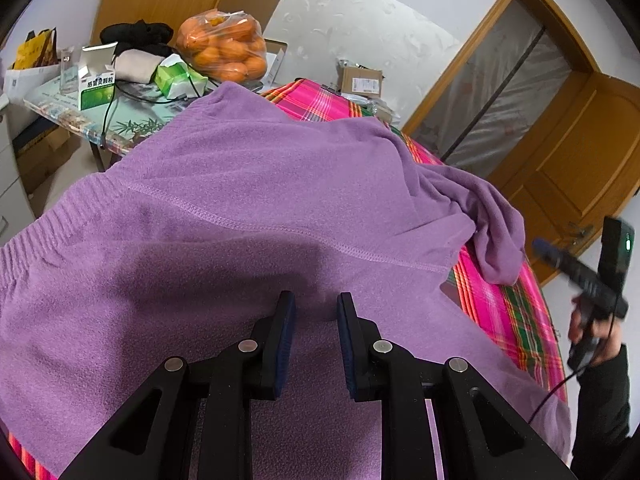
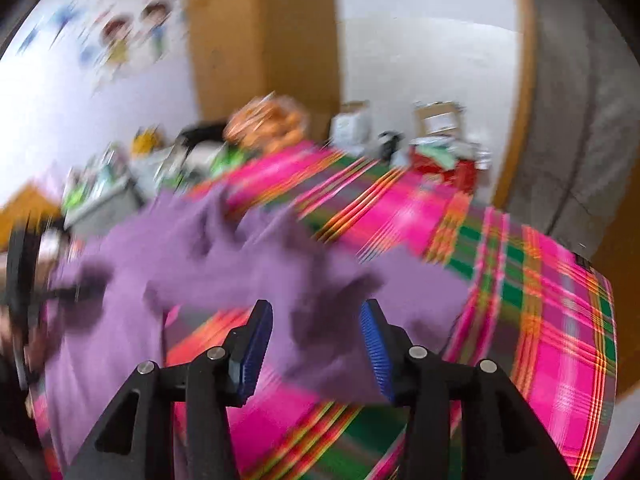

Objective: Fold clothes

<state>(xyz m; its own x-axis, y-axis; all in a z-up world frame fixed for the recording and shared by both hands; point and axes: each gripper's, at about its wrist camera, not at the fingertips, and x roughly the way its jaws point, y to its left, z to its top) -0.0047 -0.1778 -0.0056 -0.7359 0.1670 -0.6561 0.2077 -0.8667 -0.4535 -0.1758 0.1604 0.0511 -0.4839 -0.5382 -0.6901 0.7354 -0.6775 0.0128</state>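
Observation:
A purple fleece garment [image 1: 248, 208] lies spread over a table covered in pink plaid cloth [image 1: 508, 316]. My left gripper [image 1: 316, 298] rests low on its near part, jaws narrowly apart, with a bunch of the fleece filling the gap between the pads. One sleeve [image 1: 492, 232] lies crumpled at the right edge. The right wrist view is blurred. There my right gripper [image 2: 316, 306] stands open over the purple sleeve [image 2: 320, 344], whose fabric lies between the jaws without the pads touching it.
A side table [image 1: 132, 120] at the back left carries a bag of oranges [image 1: 224, 48], boxes, a glass and a cable. Cardboard boxes [image 1: 360, 80] sit at the far end. A wooden door [image 1: 568, 168] stands to the right. A person's hand [image 1: 588, 332] shows at the right edge.

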